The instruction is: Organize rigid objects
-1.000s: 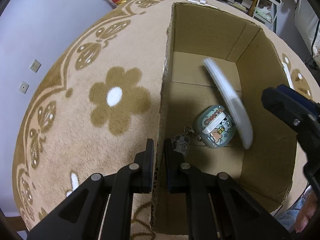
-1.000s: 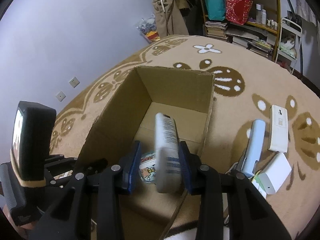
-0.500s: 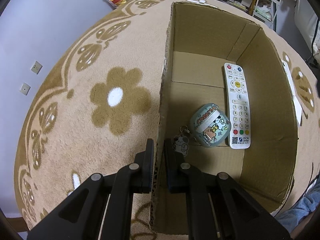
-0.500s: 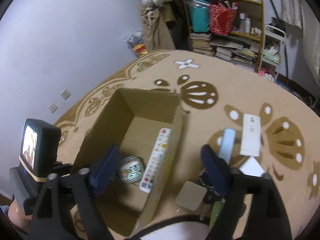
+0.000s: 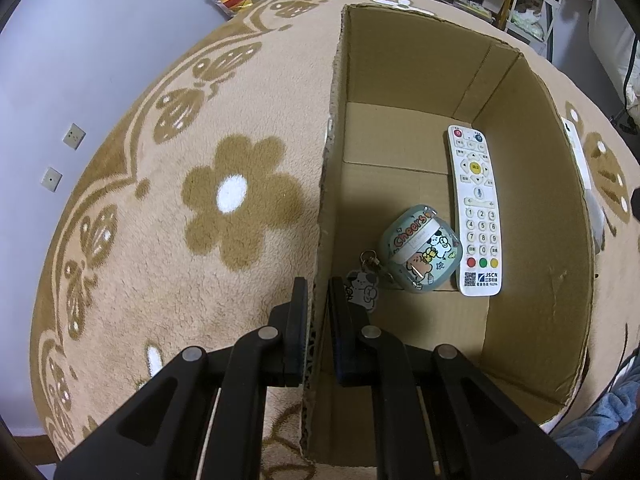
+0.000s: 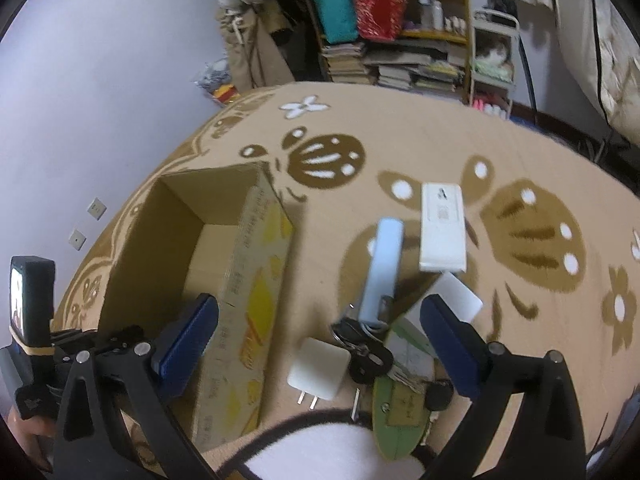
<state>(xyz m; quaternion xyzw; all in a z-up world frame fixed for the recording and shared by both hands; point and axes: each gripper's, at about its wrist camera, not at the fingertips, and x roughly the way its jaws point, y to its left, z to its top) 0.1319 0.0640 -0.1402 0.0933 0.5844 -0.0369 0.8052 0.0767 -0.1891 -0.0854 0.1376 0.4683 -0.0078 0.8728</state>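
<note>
The left gripper [image 5: 318,300] is clamping the box [image 5: 520,184] wall; the right gripper [image 6: 316,332], fingers just spread, is holding nothing; "Cheers" case [image 5: 420,250] is touching "JSCN" remote [image 5: 476,212].

Dim, even light (fisheye-warped edges)

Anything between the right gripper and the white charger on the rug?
Nothing visible. The right gripper is open right over the charger; the keys lie against the charger's right side, and the box wall stands to its left.
</note>
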